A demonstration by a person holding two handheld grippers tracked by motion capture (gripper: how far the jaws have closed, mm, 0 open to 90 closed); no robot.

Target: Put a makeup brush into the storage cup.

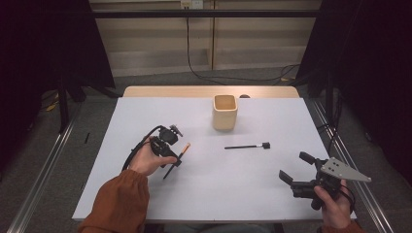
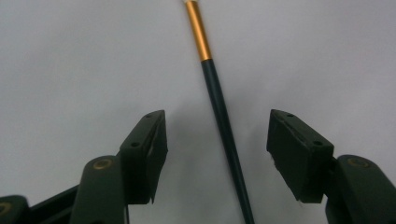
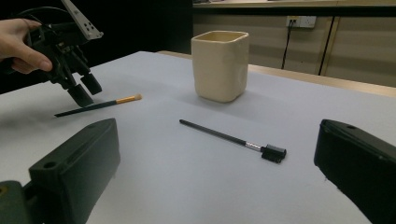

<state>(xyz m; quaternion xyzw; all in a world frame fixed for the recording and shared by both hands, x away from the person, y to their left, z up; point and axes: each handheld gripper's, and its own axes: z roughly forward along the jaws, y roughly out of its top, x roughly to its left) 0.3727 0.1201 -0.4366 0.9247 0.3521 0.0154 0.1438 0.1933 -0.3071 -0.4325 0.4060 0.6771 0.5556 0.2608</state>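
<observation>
I have the left hand-held gripper spread astride the dark, orange-banded brush lying on the worktop, pads clear of it. The right hand-held gripper hangs spread, holding nothing. I can't see inside the cream cup.

A white tabletop stands on grey floor. Black curtains hang at upper left and right; a beige wall with a power socket runs between.
</observation>
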